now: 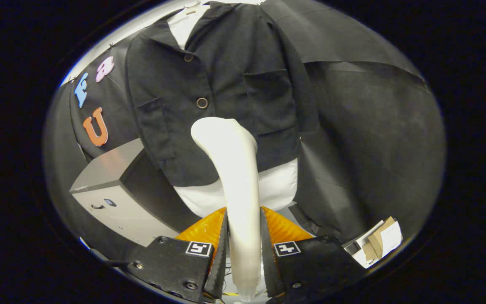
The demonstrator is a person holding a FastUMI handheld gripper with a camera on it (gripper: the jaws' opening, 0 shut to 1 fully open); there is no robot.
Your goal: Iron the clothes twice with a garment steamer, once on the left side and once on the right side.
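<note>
A white garment steamer stands upright between my fingers, and my gripper is shut on its handle. The steamer's rounded head points at a dark button-up jacket hanging on a white mannequin torso just beyond it. The head sits low on the jacket's front, near the middle, below the lower of two visible buttons. I cannot tell whether the head touches the cloth. The handle's lower end runs down behind the fingers.
A grey box-shaped cabinet stands to the left of the mannequin, below the jacket's sleeve. Some cardboard and paper pieces lie low on the right. Black cloth walls close in behind and on the right.
</note>
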